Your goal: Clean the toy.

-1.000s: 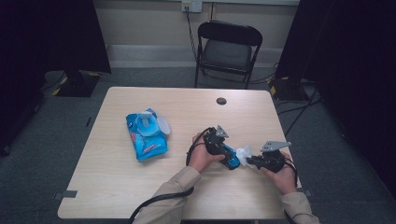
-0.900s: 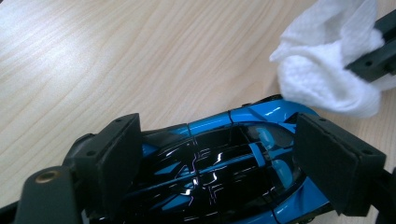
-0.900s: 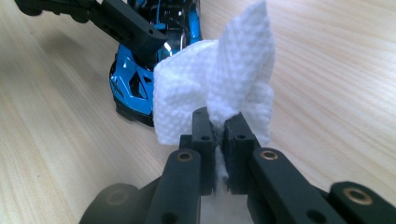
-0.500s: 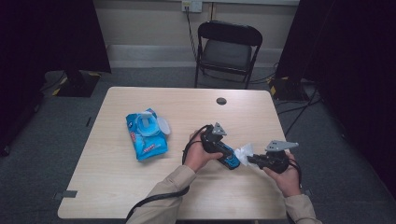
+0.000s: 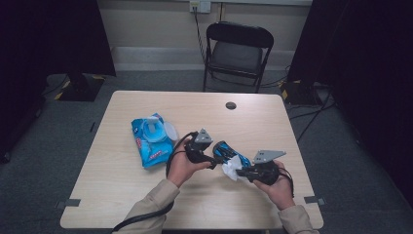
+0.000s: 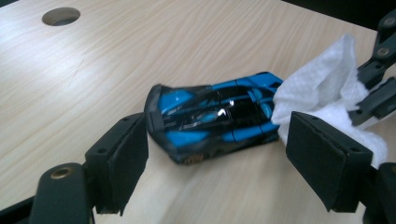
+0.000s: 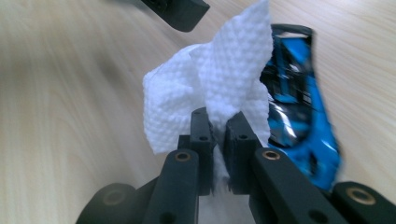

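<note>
Blue toy car now freed as left tool withdrew

- Car: a blue and black toy car, glossy, low and sleek like a racer. It rests upright on its wheels on the pale wood table, near the front edge on the right half. One end touches the wipe.
- Wipe: a white, crumpled sheet with a dimpled texture. It stands up in loose folds, bunched at the bottom, and presses against one end of the car, covering that end.
</note>
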Tool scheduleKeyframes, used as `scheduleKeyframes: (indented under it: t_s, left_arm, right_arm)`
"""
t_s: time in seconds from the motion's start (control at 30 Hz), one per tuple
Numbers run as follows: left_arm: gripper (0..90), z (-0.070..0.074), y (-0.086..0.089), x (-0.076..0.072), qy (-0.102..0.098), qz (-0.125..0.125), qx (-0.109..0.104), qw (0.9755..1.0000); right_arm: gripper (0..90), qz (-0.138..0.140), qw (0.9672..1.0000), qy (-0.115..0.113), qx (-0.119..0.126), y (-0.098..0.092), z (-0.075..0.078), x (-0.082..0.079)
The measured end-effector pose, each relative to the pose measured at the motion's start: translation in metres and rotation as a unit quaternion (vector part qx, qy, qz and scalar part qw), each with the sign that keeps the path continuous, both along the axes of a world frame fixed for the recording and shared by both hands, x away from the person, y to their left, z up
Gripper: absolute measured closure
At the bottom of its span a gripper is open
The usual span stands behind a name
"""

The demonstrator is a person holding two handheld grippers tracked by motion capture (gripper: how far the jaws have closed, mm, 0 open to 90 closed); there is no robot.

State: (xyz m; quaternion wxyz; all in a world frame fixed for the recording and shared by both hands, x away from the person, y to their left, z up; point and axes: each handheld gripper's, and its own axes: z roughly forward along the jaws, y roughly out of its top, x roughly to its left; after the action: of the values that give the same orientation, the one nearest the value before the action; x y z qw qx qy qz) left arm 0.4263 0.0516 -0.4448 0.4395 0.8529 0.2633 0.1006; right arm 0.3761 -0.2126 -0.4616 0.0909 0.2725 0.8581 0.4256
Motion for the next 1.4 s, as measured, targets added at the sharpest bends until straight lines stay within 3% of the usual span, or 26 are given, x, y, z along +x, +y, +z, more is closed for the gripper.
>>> scheduleKeyframes:
  t_s: [0.37,0.63,0.9,1.1,1.4]
  left_arm:
    - [25.7,-0.013,0.039,-0.023,0.013,0.013,-0.009,0.9998]
    - [32.4,-0.021,0.052,-0.033,0.023,0.014,-0.012,0.9996]
    - [40.9,-0.026,0.052,-0.039,0.028,-0.002,-0.008,0.9996]
    - [45.2,-0.026,0.049,-0.042,0.032,-0.01,-0.007,0.9994]
    - [48.6,-0.027,0.035,-0.043,0.04,-0.038,-0.001,0.9985]
  right_arm:
    - [82.9,0.06,0.9978,0.008,-0.028,0.055,-0.016,0.001]
    - [76.6,0.096,0.9944,0.013,-0.041,0.085,-0.026,0.008]
    - [64.1,0.094,0.9949,0.006,-0.036,0.082,-0.021,0.012]
    - [61.8,0.082,0.9963,0.0,-0.026,0.071,-0.016,0.012]
    - [61.2,0.076,0.9964,-0.001,-0.037,0.063,-0.017,0.009]
